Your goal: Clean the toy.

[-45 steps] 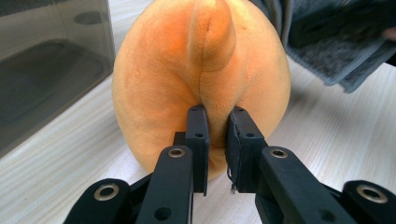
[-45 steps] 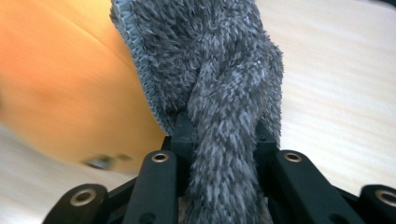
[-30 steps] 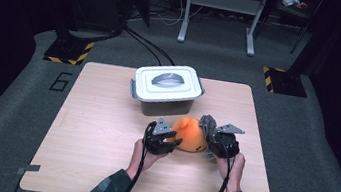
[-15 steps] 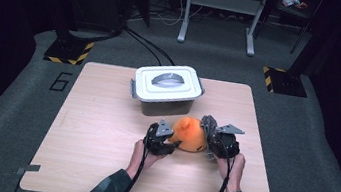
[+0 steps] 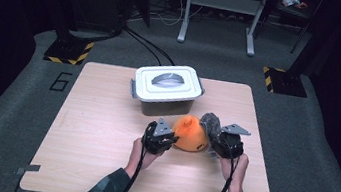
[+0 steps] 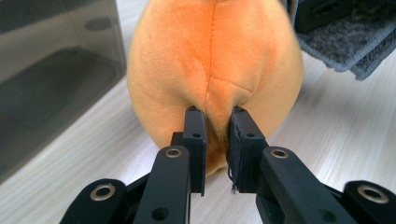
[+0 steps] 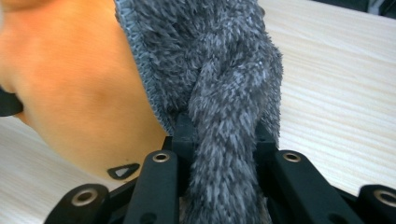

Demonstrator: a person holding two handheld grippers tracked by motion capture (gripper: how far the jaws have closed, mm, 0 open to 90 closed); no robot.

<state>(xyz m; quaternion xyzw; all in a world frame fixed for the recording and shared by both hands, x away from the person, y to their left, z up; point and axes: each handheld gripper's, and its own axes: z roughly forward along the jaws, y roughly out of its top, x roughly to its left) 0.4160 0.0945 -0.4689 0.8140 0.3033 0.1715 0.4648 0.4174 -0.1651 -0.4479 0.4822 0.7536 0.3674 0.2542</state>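
The orange plush toy (image 5: 190,134) sat on the counter (image 5: 97,136) at the centre of the high view, just below the lidded grey storage box (image 5: 168,88). The left tongs (image 6: 215,128) pinched a fold of its orange fabric. To its right, the right tongs (image 7: 219,135) were clenched on a grey fuzzy cloth (image 7: 224,70) that lay against the toy.

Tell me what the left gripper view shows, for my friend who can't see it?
The left gripper pinches a fold of an orange plush toy on a pale wooden table. A grey fuzzy cloth lies behind at upper right, a dark clear box at left.
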